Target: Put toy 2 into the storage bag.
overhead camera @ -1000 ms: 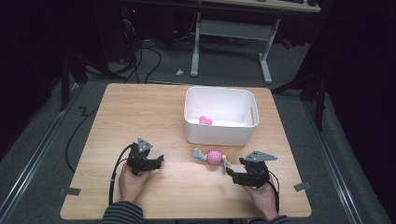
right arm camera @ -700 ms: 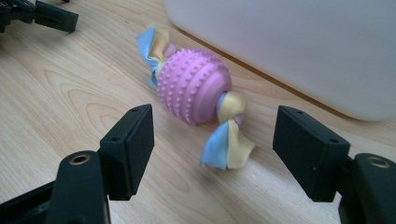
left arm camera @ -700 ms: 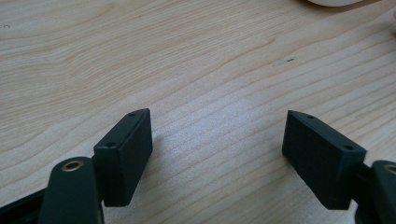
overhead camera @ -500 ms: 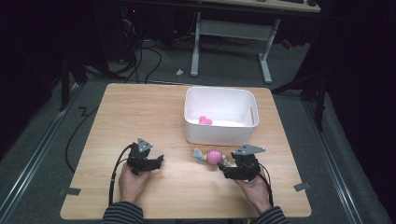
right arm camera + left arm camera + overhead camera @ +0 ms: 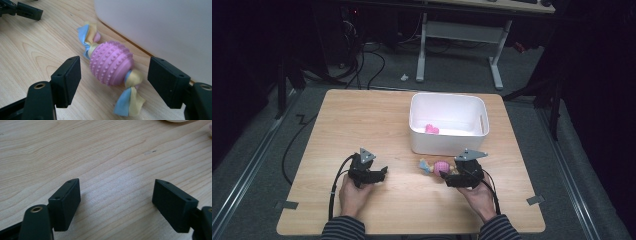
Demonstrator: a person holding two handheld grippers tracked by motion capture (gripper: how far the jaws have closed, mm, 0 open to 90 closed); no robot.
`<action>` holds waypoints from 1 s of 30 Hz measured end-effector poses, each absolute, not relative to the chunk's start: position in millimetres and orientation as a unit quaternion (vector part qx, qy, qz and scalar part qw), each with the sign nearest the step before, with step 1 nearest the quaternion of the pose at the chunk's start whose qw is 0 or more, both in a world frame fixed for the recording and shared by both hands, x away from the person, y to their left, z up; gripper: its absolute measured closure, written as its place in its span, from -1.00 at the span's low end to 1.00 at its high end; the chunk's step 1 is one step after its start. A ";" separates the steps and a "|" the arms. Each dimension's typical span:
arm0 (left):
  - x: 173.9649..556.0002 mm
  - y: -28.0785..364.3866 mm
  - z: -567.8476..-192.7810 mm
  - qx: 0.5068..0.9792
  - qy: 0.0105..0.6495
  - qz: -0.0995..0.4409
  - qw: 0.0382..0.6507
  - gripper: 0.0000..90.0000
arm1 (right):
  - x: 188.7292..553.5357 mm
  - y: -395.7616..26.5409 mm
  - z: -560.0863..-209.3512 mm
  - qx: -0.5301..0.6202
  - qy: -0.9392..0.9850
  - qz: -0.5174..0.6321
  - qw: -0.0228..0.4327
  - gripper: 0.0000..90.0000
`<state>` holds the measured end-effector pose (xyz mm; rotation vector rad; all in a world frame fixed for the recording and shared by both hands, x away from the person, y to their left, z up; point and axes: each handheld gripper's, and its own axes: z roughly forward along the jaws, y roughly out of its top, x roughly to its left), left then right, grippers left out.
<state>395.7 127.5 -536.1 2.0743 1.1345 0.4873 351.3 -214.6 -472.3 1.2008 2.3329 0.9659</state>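
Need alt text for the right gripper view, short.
A pink studded ball toy with blue and yellow fabric tails lies on the wooden table between the open jaws of the right hand-held gripper, untouched. A white bin stands just behind it.

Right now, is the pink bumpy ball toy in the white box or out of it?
Out. The ball toy lies on the table, just beside the box, between the open right tongs.
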 end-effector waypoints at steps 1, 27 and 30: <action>395.8 127.4 -536.1 0.803 0.439 0.188 0.356 -0.51 | 352.6 -213.0 -472.6 0.420 0.824 0.339 0.173 -0.41; 396.4 126.6 -536.4 0.807 0.437 0.183 0.353 -0.64 | 382.1 -189.0 -497.6 0.409 0.852 0.290 0.152 -0.38; 396.4 126.7 -536.2 0.808 0.436 0.183 0.352 -0.65 | 381.1 -188.8 -498.3 0.405 0.853 0.286 0.161 -0.28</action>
